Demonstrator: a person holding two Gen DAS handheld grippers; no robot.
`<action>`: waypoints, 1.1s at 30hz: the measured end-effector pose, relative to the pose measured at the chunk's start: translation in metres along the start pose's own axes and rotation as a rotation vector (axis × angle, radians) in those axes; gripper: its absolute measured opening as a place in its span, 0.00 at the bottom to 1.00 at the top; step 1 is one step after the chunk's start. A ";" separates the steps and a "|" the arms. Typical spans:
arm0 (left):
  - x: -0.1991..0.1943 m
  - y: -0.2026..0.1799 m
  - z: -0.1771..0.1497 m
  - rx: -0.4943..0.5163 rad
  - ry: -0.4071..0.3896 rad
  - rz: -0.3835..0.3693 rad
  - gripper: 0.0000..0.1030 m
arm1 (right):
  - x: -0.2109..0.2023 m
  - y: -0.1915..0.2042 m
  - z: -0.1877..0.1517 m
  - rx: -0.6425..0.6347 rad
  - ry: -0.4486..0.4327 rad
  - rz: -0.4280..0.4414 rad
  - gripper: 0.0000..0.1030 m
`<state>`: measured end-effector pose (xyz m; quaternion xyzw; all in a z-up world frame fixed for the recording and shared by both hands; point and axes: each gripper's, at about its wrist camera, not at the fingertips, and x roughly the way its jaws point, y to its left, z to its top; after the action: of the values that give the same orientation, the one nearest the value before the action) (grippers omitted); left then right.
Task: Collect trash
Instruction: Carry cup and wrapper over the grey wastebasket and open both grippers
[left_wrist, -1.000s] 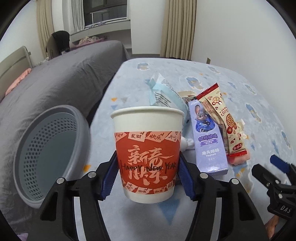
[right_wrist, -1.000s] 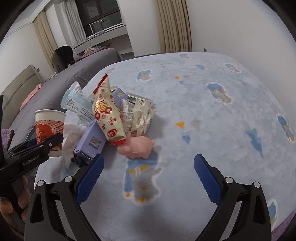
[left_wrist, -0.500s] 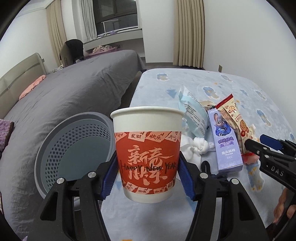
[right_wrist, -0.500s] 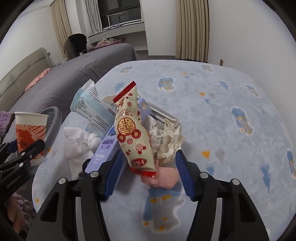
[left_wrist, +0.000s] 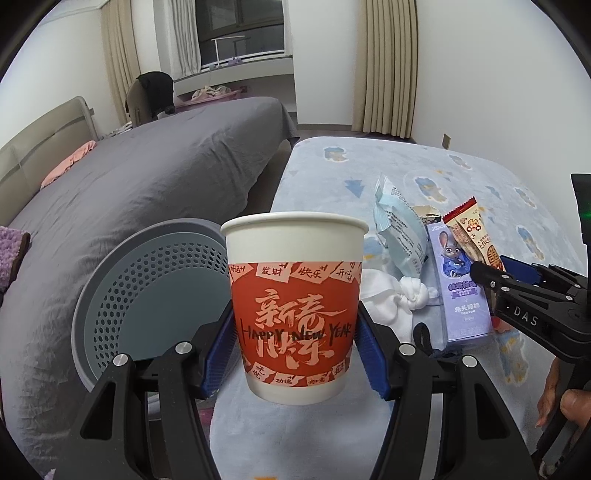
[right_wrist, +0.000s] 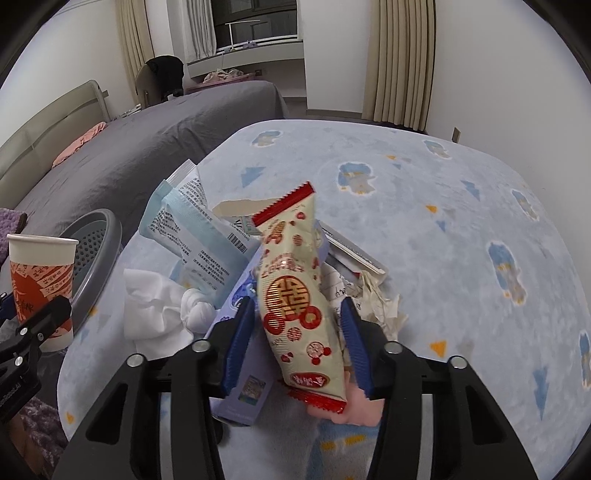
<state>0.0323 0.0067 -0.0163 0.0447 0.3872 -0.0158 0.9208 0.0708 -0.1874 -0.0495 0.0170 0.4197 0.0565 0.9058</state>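
Note:
My left gripper (left_wrist: 295, 347) is shut on a red and white paper cup (left_wrist: 295, 310) and holds it upright in the air, beside a grey perforated bin (left_wrist: 147, 291) on its left. The cup (right_wrist: 38, 280) and bin (right_wrist: 94, 258) also show at the left of the right wrist view. My right gripper (right_wrist: 297, 343) is shut on a cream and red snack wrapper (right_wrist: 295, 295), lifted off the trash pile. Under it lie a purple box (right_wrist: 243, 387), a pale blue packet (right_wrist: 192, 229), a white tissue (right_wrist: 159, 314), crumpled paper (right_wrist: 373, 302) and a pink pig toy (right_wrist: 354, 410).
The trash lies on a pale blue patterned blanket (right_wrist: 461, 240). A grey bed (left_wrist: 147, 177) runs along the left, with the bin resting against it. A wall and curtains (left_wrist: 388, 66) stand behind. The right gripper's body (left_wrist: 535, 314) reaches in at the right of the left wrist view.
My right gripper moved in, closed on the snack wrapper and lifted it. My left gripper carried the cup to the left, nearer the bin.

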 end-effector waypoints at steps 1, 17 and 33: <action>0.000 0.001 0.000 -0.003 0.001 0.000 0.57 | 0.000 0.001 0.000 -0.002 -0.001 0.002 0.39; -0.008 0.030 -0.004 -0.061 -0.009 0.032 0.58 | -0.042 0.031 0.005 -0.013 -0.063 0.091 0.37; -0.016 0.129 0.007 -0.188 -0.011 0.194 0.58 | -0.019 0.156 0.039 -0.153 -0.036 0.393 0.37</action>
<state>0.0345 0.1346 0.0087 -0.0045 0.3759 0.1094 0.9202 0.0746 -0.0337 0.0030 0.0305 0.3867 0.2633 0.8833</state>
